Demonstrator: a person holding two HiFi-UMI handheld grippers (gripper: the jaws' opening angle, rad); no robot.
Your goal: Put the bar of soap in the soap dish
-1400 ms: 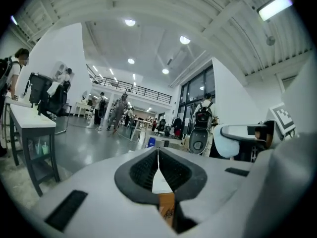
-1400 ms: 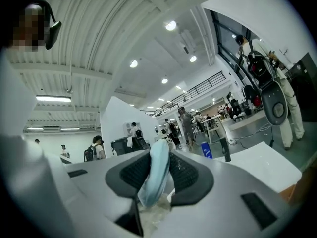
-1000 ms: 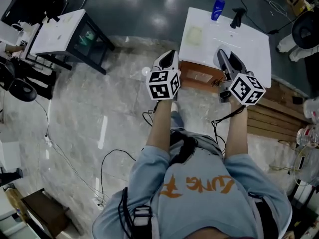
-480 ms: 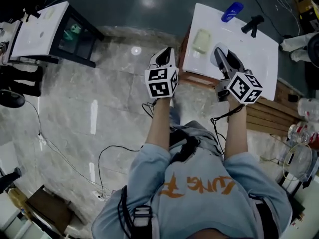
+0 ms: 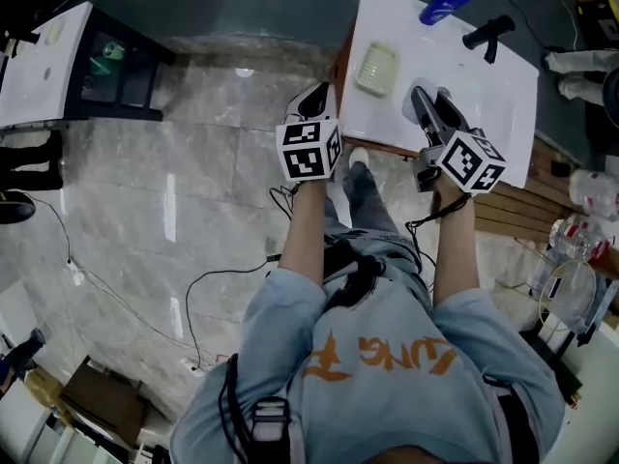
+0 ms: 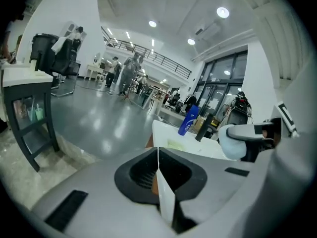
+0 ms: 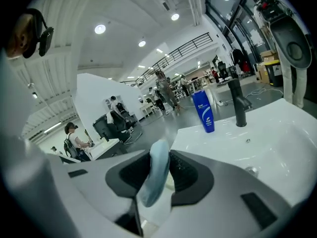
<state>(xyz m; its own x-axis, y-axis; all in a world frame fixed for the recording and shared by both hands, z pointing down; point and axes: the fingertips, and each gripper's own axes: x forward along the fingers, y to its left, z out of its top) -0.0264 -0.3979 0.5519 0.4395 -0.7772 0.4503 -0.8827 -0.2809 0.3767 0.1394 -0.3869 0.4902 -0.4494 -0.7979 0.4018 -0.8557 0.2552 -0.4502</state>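
A pale green soap dish (image 5: 376, 69) sits on the left part of the white washbasin top (image 5: 503, 95); it shows as a pale patch (image 6: 176, 144) in the left gripper view. My right gripper (image 5: 423, 100) hangs over the basin just right of the dish, shut on a pale blue bar of soap (image 7: 156, 175). The left gripper view shows that bar (image 6: 232, 142) standing on edge between the right jaws. My left gripper (image 5: 314, 100) is off the basin's left edge, above the floor. Its jaws meet along a thin seam (image 6: 158, 172) with nothing between them.
A blue bottle (image 5: 445, 5) and a black faucet (image 5: 488, 35) stand at the back of the basin. A drain hole (image 7: 251, 170) lies in the bowl. A black-framed table (image 5: 58, 61) stands far left. Cables (image 5: 208, 278) trail over the marble floor, and wooden slats (image 5: 513, 216) lie on the right.
Both grippers have moved forward and down toward the washbasin. The right one, with the soap, now reaches over the basin beside the dish. The basin and dish look closer.
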